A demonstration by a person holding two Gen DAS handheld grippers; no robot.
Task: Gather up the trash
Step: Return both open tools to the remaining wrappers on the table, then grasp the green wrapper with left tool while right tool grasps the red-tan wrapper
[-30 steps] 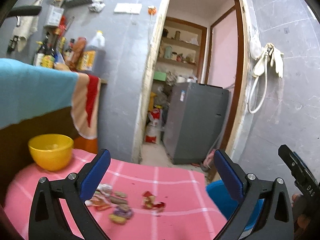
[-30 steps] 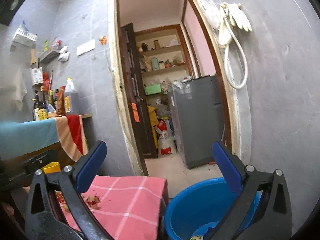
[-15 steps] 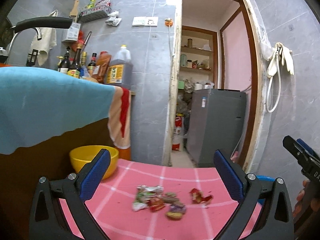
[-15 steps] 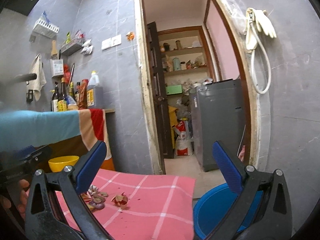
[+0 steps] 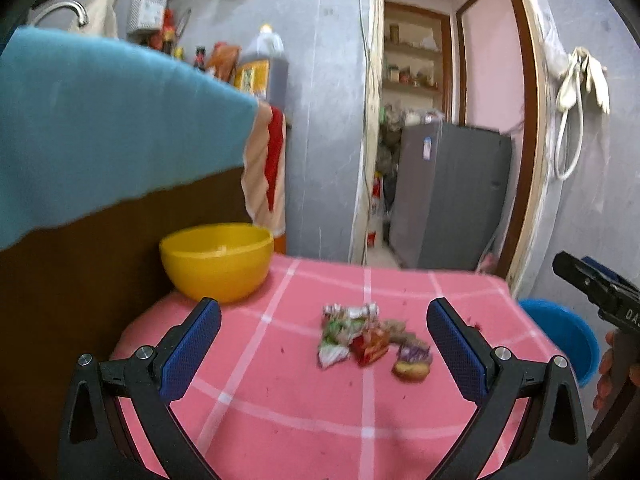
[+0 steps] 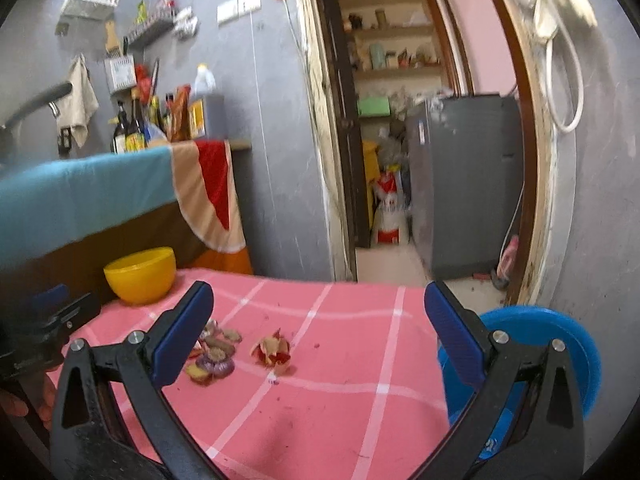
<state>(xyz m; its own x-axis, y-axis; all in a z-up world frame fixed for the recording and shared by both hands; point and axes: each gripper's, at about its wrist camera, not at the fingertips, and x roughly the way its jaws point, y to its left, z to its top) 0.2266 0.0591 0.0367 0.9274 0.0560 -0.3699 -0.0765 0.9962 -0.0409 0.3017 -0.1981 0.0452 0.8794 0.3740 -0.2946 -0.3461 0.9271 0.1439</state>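
Note:
A small heap of crumpled wrappers (image 5: 370, 340) lies on the pink checked tablecloth (image 5: 280, 400). In the right wrist view the heap (image 6: 214, 350) lies left of a separate red wrapper (image 6: 274, 352). My left gripper (image 5: 324, 344) is open and empty, above the table just short of the heap. My right gripper (image 6: 318, 330) is open and empty, above the table's right part. A blue bucket (image 6: 540, 344) stands on the floor at the table's right edge; it also shows in the left wrist view (image 5: 564, 332).
A yellow bowl (image 5: 216, 260) stands at the table's back left, also in the right wrist view (image 6: 140, 274). A counter draped in a teal cloth (image 5: 100, 128) rises behind it. A doorway with a grey appliance (image 5: 448, 196) lies beyond.
Both grippers have tilted down and come closer to the table. The wrappers now sit between the left gripper's fingers in view. Both stay open.

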